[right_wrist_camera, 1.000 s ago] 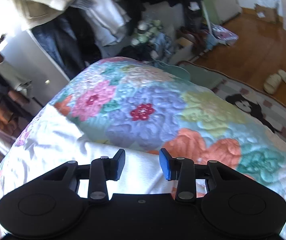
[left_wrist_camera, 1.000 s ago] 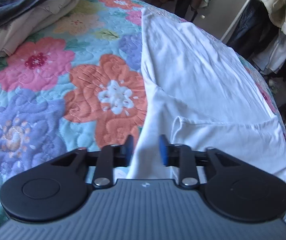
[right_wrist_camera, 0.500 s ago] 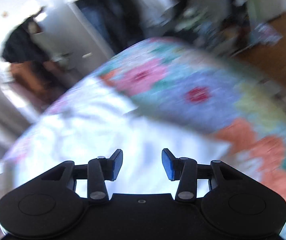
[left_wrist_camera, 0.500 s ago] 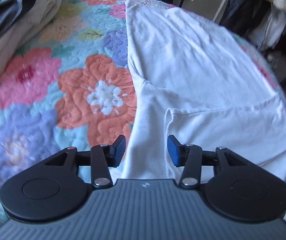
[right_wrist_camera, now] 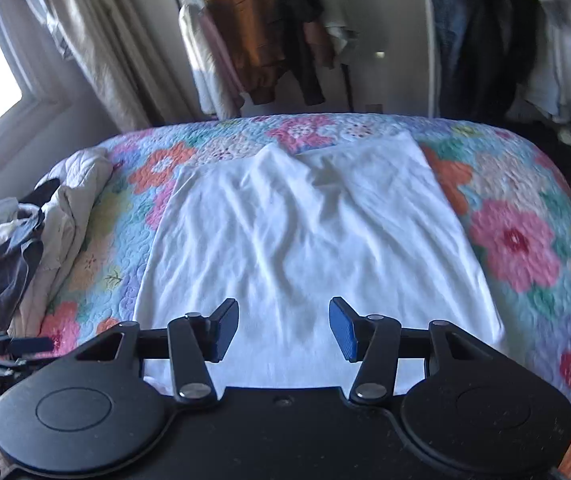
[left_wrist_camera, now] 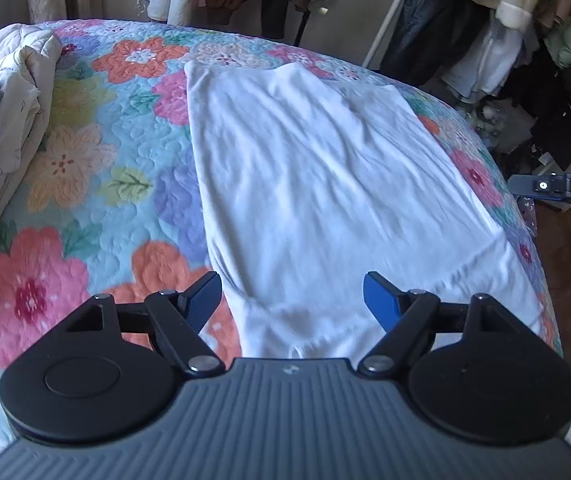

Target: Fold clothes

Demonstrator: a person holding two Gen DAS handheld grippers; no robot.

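The left tongs (left_wrist_camera: 292,295) stand wide apart, blue-padded tips spread above the near hem of the white cotton garment (left_wrist_camera: 313,184), gripping nothing. The right tongs (right_wrist_camera: 283,326) are spread too, with a narrower gap, and hang over the same near edge of the cloth, also empty. In the right wrist view the left tongs show at the far left edge as a dark blur; in the left wrist view part of the other tool's dark bar (left_wrist_camera: 557,188) pokes in from the right.

The white garment lies flat on the bed, folded into a long rectangle that runs away from the tongs toward the far side. Its surface is lightly wrinkled, and at the far end two layers meet in a shallow step. Near the left tongs a seam crosses the cloth — a tucked-in sleeve, perhaps, though I cannot be sure from here.

Under it is the quilted floral bedspread (left_wrist_camera: 97,184), pale blue with big orange, pink, yellow and purple flowers. On the left side of the bed sits a heap of crumpled clothes (right_wrist_camera: 33,240) — cream quilted fabric with dark grey pieces on top — well apart from the white garment.

Beyond the bed hang jackets and coats (right_wrist_camera: 269,36), brown, black and pale, and beige curtains (right_wrist_camera: 85,40) beside a bright window.
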